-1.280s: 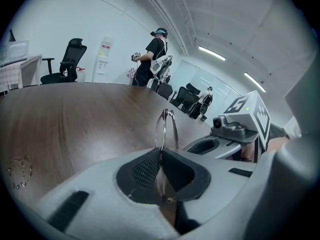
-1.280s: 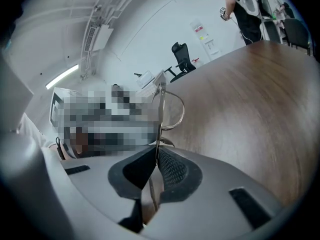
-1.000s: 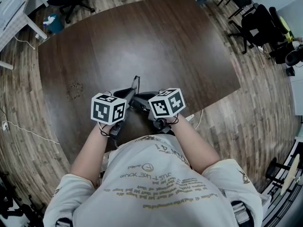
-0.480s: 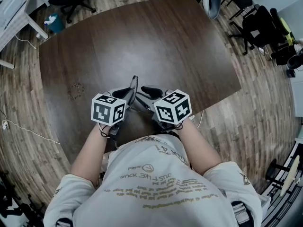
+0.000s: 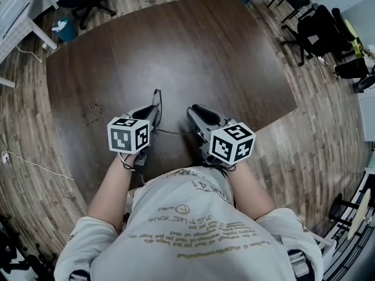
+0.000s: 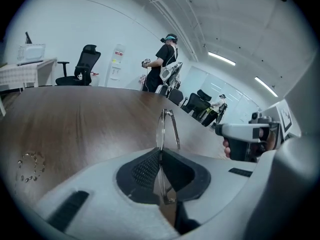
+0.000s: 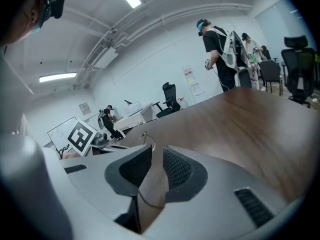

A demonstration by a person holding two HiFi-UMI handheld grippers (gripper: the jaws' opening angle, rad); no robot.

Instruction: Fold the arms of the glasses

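- Office room: a wood-plank floor (image 5: 328,127) with black rolling chairs (image 5: 319,22) at the edges. A dark brown counter (image 5: 176,45) fills the middle, bare apart from a patch of small marks (image 5: 91,111) off to the left of the left claw.
- Thin wire-framed glasses (image 6: 161,129) stand edge-on in the left claw (image 6: 160,154). Its jaws are closed flat on one lens, and the rest of the frame sticks out past the tips, held up off the counter.
- A first arm (image 6: 175,130) lies close alongside the frame just beyond the left claw's tips. It looks folded or nearly so, though the edge-on angle makes that hard to read.
- A second arm (image 5: 171,132), seen only as a fine wire, runs sideways from the left claw to the right claw (image 7: 156,153). It crosses low in that claw's gap, near the roots of the jaws. Those jaws stand a little apart with the counter showing between them, so they are not pinching the wire.
- Step in hand, as I judge it: folding the second arm, with the first side about done.
- The next move calls for the right claw to catch or nudge that arm toward its free end. It would then swing the arm about its hinge in toward the lenses while the left claw keeps the lens steady.
- A light touch seems wise, since wire this thin may bend and the lens could slip between the pads.
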